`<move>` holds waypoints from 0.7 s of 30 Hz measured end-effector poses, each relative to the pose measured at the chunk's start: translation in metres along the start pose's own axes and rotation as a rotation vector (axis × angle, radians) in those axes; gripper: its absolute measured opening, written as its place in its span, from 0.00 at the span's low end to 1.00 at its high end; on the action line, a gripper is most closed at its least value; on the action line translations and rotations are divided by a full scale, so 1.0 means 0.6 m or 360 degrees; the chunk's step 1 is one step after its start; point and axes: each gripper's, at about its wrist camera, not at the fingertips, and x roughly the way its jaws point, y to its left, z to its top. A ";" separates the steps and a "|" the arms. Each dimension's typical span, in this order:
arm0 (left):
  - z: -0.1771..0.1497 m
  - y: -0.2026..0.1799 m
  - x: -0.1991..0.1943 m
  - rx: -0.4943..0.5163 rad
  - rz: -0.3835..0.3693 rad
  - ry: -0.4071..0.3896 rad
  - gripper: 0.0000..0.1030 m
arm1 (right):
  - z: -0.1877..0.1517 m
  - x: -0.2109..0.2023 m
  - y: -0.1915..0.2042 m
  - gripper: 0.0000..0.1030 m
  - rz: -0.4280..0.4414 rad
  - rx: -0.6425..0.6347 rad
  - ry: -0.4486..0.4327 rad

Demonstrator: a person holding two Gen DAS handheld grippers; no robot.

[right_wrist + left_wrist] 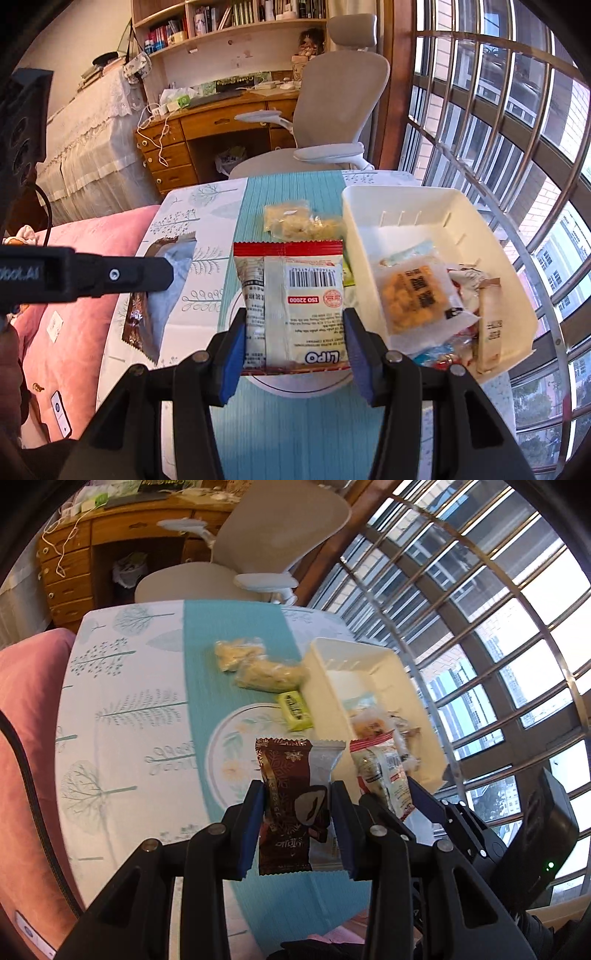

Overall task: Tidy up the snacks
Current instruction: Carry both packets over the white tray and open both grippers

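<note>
Snacks: brown chocolate-style packet (286,805) clamped between the blue pads of the left hand-held gripper (297,805), held above the counter (122,686), wrapper upright with its top edge pointing away from the camera. Red-and-white LIPO packet (293,302) gripped by the right hand-held gripper (293,332), barcode side toward the camera, pads pressing both side edges, also lifted off the counter. In the left wrist view the two packets hang side by side, the red-and-white one just right of the brown one, near the cream bin (332,698). Bin sits on the right side of the counter by the window bars (498,627); inside it several wrapped snacks, among them a clear pack of orange-brown crackers (413,295) and a cream stick-shaped pack (489,332) leaning at the near right corner. Still on the counter: two clear bags of pale yellow snack pieces (255,664) on the teal runner (229,627), left of the bin's far end, the nearer bag touching or almost touching the bin wall, and a small yellow-green packet (295,709) just beside the bin's left wall. Tablecloth white with tree prints, round plate motif under the held packets. Pink bedding (92,258) left of the counter. Grey office chair (340,110) and wooden desk (207,125) at the far end.
</note>
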 end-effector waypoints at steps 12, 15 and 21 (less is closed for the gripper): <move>-0.026 -0.135 0.030 -0.0049 -0.0027 -0.0070 0.34 | -0.027 -0.061 -0.111 0.49 0.0164 -0.0114 -0.0051; -0.026 -0.174 0.043 -0.0033 -0.0025 -0.0082 0.34 | -0.026 -0.069 -0.148 0.49 0.0180 -0.0124 -0.0059; -0.022 -0.238 0.076 -0.0054 -0.0052 -0.0131 0.33 | -0.017 -0.074 -0.231 0.49 0.0165 -0.0115 -0.0066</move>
